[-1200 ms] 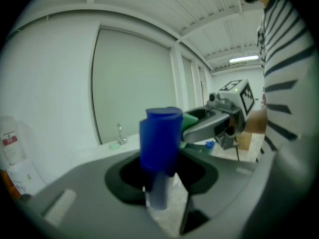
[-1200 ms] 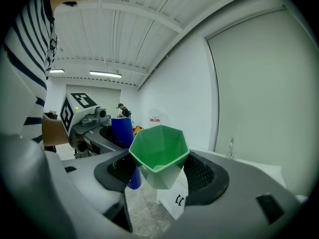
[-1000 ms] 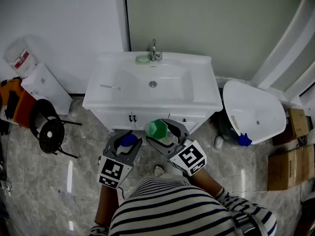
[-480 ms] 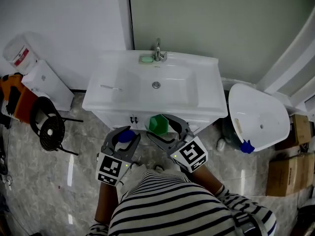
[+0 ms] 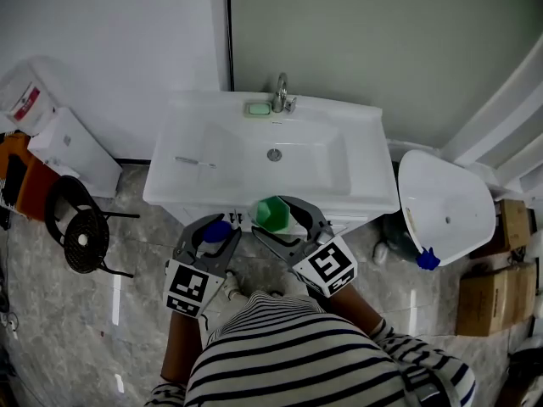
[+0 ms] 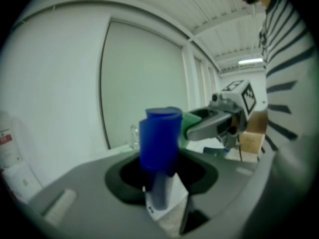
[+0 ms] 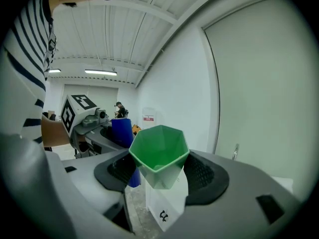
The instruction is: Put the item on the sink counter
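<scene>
My left gripper [image 5: 218,231] is shut on a blue cylindrical item [image 5: 216,231], which stands upright between the jaws in the left gripper view [image 6: 159,139]. My right gripper [image 5: 276,216] is shut on a green faceted cup [image 5: 272,214], whose open mouth shows in the right gripper view [image 7: 159,154]. Both grippers hang side by side just in front of the white sink counter [image 5: 373,170], below its front edge. A basin with a drain [image 5: 273,154] sits in the middle, and a tap [image 5: 281,93] with a green soap dish [image 5: 257,108] stands at the back.
A thin white stick [image 5: 192,162] lies on the counter's left side. A loose white basin [image 5: 445,208] leans at the right, with cardboard boxes [image 5: 485,299] beyond it. At the left stand a black stool [image 5: 76,227] and a white panel [image 5: 75,154]. The cabinet doors [image 5: 238,220] are right ahead.
Both grippers, with their items, have come closer to the sink counter's front edge. The counter now sits lower and nearer in the head view. Neither grip has changed.
</scene>
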`<state>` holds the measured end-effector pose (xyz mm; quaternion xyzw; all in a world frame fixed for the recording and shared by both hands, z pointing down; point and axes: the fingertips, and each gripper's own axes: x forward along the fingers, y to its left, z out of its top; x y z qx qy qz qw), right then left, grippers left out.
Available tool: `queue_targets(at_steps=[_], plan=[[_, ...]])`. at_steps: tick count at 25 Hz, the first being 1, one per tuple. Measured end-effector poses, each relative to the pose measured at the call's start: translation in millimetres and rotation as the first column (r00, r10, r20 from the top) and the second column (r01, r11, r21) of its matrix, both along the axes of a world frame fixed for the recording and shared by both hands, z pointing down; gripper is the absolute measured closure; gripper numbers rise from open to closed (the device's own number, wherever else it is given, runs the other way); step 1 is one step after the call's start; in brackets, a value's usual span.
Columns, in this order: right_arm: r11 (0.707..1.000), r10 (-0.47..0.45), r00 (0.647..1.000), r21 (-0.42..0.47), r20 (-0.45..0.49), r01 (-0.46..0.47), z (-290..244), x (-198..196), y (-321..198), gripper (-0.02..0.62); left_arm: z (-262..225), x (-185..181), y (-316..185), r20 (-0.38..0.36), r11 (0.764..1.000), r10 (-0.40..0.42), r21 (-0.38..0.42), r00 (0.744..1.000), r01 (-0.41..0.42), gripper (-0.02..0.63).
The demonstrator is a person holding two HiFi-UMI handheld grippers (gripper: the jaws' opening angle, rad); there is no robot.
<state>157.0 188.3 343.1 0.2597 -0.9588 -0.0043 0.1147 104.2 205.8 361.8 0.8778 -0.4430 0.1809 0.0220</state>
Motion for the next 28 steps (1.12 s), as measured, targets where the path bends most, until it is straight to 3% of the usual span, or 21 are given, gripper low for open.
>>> queue_targets(at_steps=[16,28], plan=[[0.995,0.1,0.995,0.017,0.004,-0.1,-3.8,-109.1,-74.2,0.298,-4.2,-113.3,-75.7,-0.008,0.995,0.095,0.035,0.995,-0.095,0.442],[0.991,0.132,0.99,0.025,-0.058,-0.131,-0.8,-136.9,-117.9,0.298,3.0,-139.3,-116.6,-0.026,0.99,0.136,0.035,0.99,-0.135,0.443]])
